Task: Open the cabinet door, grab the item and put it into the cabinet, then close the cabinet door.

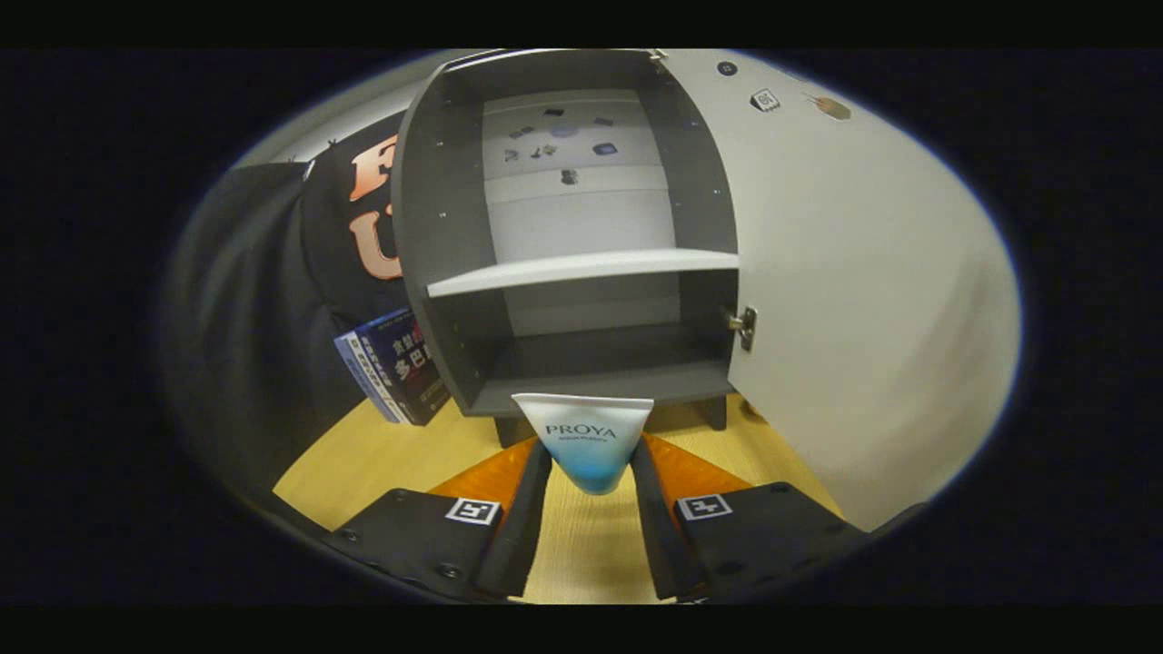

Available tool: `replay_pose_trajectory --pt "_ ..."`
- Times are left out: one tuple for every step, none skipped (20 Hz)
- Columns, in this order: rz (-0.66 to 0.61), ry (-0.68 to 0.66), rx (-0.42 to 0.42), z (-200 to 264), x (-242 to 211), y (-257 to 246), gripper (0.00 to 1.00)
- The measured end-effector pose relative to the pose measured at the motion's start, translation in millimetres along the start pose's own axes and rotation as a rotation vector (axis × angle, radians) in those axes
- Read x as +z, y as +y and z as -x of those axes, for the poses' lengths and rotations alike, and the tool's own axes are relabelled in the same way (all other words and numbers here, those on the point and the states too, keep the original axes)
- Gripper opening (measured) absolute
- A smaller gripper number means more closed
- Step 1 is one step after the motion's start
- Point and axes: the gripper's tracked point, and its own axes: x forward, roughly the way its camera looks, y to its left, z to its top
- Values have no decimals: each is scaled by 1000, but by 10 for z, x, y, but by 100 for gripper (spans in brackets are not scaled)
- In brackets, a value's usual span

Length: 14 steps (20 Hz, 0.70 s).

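A white tube fading to blue (583,442) is pinched between my two fingers, its flat crimped end up and its blue end down. My gripper (589,454) is shut on it and holds it above the wooden table. Just beyond the tube stands the grey cabinet (436,227) with its door (854,300) swung wide open to the right. Inside, a light shelf (581,269) splits it into an upper and a lower compartment; both look bare. The lower compartment's floor (600,368) lies right behind the tube's top edge.
A dark blue book (395,365) leans against the cabinet's left side. The yellow wooden table (382,454) stretches under my fingers. A metal hinge (743,325) sits on the door's inner edge. Small stickers mark the cabinet's back panel.
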Motion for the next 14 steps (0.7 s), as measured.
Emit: replay_pose_trajectory --pt "-10 -23 27 -40 122 62 57" --pt "-22 -46 53 -86 251 109 57" --pt "-32 -68 76 -143 358 154 57" --pt "-39 -76 87 -203 452 182 57" --pt "-50 -93 92 -246 536 197 57" --pt "-55 -112 96 -312 625 198 57" --pt "-51 -120 89 -391 685 185 57" --pt "-46 -109 77 -472 709 153 57" --pt "-48 -99 68 -563 776 121 57" --pt "-53 -93 63 -658 816 96 57" --pt "-59 -89 55 -752 853 85 57" --pt "-65 -95 47 -842 892 62 57" --pt "-75 -106 38 -925 944 31 57" --pt "-88 -116 32 -1003 978 11 57"
